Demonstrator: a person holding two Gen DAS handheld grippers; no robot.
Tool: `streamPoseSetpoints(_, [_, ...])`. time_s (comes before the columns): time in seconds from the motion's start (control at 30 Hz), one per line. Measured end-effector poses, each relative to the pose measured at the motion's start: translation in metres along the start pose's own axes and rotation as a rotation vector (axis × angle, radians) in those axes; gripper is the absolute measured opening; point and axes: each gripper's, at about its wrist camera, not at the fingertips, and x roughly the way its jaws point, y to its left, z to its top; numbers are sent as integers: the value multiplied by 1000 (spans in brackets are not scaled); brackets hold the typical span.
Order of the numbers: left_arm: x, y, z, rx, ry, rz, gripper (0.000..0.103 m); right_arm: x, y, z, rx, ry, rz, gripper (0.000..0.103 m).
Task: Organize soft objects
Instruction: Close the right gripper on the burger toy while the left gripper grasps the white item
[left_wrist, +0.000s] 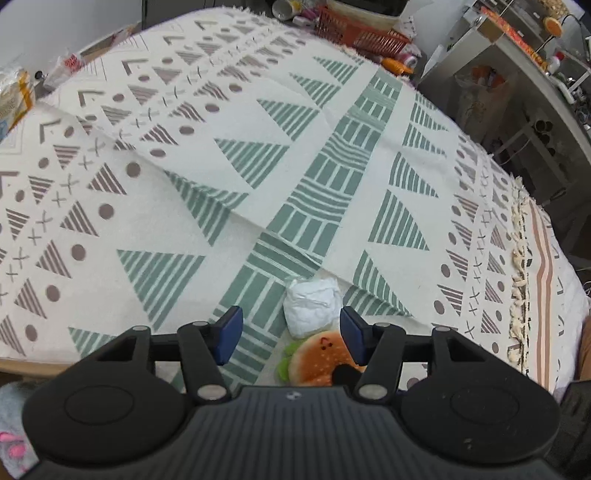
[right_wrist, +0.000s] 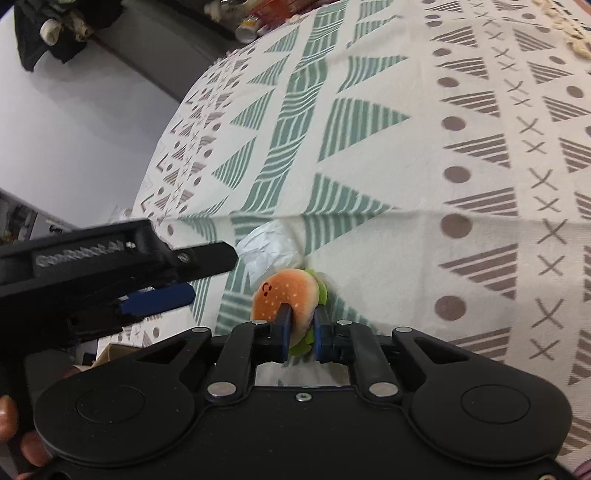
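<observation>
A small burger plush (right_wrist: 286, 295) with an orange bun and green felt lettuce lies on the patterned cloth (right_wrist: 388, 155). My right gripper (right_wrist: 303, 328) is shut on its near edge. Just beyond it sits a crumpled white soft bundle (right_wrist: 264, 247), tucked against a fold of the cloth. In the left wrist view the white bundle (left_wrist: 314, 310) and the burger plush (left_wrist: 321, 358) lie between and below the blue pads of my left gripper (left_wrist: 291, 334), which is open and holds nothing. The left gripper (right_wrist: 207, 275) comes in from the left, hovering beside the bundle.
A raised fold of the cloth (left_wrist: 221, 206) runs across the middle. An orange basket (left_wrist: 354, 33) and clutter stand at the far edge, a packet (left_wrist: 14, 99) at far left, grey shelving (left_wrist: 517, 92) to the right. A fuzzy grey item (left_wrist: 11, 424) lies at bottom left.
</observation>
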Motion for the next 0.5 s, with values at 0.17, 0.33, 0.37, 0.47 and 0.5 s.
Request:
streamPoseSetpoints(0.17, [18, -7, 0, -7, 12, 14, 56, -8, -11, 5, 37, -43, -41, 12])
streamPoseSetpoints(0.33, [33, -15, 0, -39, 9, 20, 56, -11, -18, 9, 66, -71, -54, 12])
streamPoseSetpoints(0.37, [37, -15, 0, -50, 12, 25, 56, -11, -19, 9, 68, -71, -52, 12])
streamPoseSetpoints(0.47, [45, -15, -2, -76, 5, 51, 55, -12, -19, 9, 63, -72, -48, 12])
streamPoseSetpoints(0.5, [46, -15, -3, -83, 1, 57, 54, -13, -20, 9, 63, -72, -46, 12])
